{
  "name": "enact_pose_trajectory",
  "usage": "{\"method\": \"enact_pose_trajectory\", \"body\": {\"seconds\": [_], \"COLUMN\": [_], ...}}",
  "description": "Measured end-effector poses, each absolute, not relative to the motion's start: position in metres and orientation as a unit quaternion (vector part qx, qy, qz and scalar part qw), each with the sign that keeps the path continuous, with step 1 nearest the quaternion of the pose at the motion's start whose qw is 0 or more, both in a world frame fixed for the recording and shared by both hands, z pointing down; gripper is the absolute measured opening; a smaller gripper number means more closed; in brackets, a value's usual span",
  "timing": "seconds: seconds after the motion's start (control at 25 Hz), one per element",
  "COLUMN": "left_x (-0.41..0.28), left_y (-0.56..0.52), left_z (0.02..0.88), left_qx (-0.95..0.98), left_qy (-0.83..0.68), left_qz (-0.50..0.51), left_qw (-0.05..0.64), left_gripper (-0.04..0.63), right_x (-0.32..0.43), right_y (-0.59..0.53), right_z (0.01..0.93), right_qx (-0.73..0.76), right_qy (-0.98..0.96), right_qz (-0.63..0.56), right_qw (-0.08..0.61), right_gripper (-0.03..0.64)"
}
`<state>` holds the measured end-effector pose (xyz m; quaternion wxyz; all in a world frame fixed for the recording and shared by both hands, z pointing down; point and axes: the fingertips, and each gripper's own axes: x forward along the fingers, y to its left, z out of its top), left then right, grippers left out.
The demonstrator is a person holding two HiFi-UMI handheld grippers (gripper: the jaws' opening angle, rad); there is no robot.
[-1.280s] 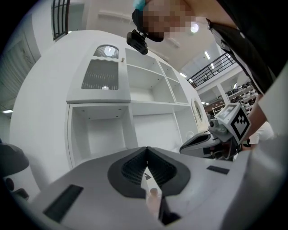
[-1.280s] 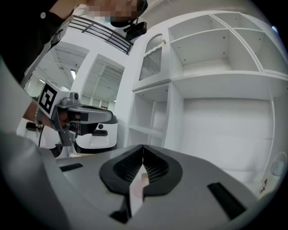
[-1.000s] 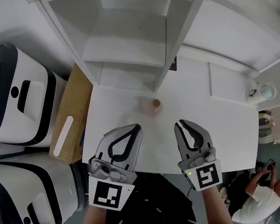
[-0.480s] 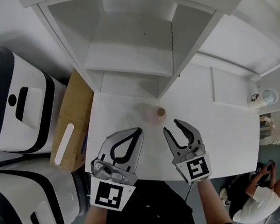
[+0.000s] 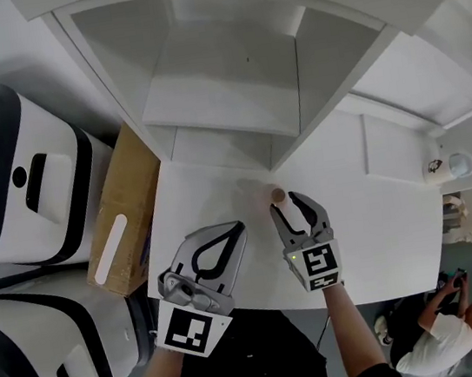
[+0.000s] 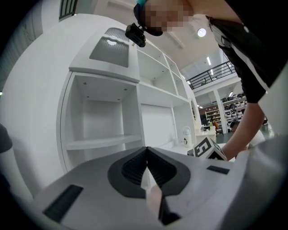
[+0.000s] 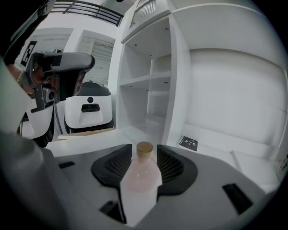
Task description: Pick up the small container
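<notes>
The small container (image 5: 276,195) is a clear pinkish bottle with a cork stopper, standing upright on the white table (image 5: 382,223) in front of the shelf unit. My right gripper (image 5: 289,206) has reached it and its jaws are opening. In the right gripper view the bottle (image 7: 143,173) stands between the two jaws of the right gripper (image 7: 144,150), and the pads do not press on it. My left gripper (image 5: 238,225) hovers over the table's near left part, shut with nothing in it; in its own view the left gripper (image 6: 147,149) points at the shelves.
A white shelf unit (image 5: 228,79) stands at the table's back. A cardboard box (image 5: 122,218) and two white-and-black machines (image 5: 14,172) are at the left. A small black card (image 7: 188,143) lies on the table by the shelf. A person (image 5: 437,329) sits at the lower right.
My right gripper moved forward and left to the bottle, and its jaws went from nearly shut to wide apart. The left gripper stayed shut and hardly moved.
</notes>
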<state>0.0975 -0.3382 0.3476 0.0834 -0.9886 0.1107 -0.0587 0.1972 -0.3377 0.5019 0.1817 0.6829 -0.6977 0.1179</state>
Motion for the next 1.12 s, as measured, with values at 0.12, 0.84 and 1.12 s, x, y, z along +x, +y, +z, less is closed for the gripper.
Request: {"method": "enact_pose_trajectory", "body": {"seconds": [0.12,0.84,1.12], "left_x": [0.099,0.122,0.143], "left_y": [-0.34,-0.349,-0.342], "left_z": [0.354,0.433,0.494], "left_qx": [-0.989,-0.988,-0.973], "left_qy": [0.107,0.073,0.035], "left_qz": [-0.064,-0.13,-0.219], "left_qw": [0.085,0.041,0.068], "left_gripper": [0.002,0.067,0.241], "right_x": [0.2,0.199,0.199], "right_y": [-0.346,-0.363,-0.364], "right_z": [0.511,0.522,0.522], "right_qx": [0.684,0.677,0.676], "right_qy": [-0.694,-0.699,-0.7], "right_qz": [0.13,0.122,0.125], "right_qw": [0.183,0.196,0.193], "right_gripper": [0.16,0.152,0.15]}}
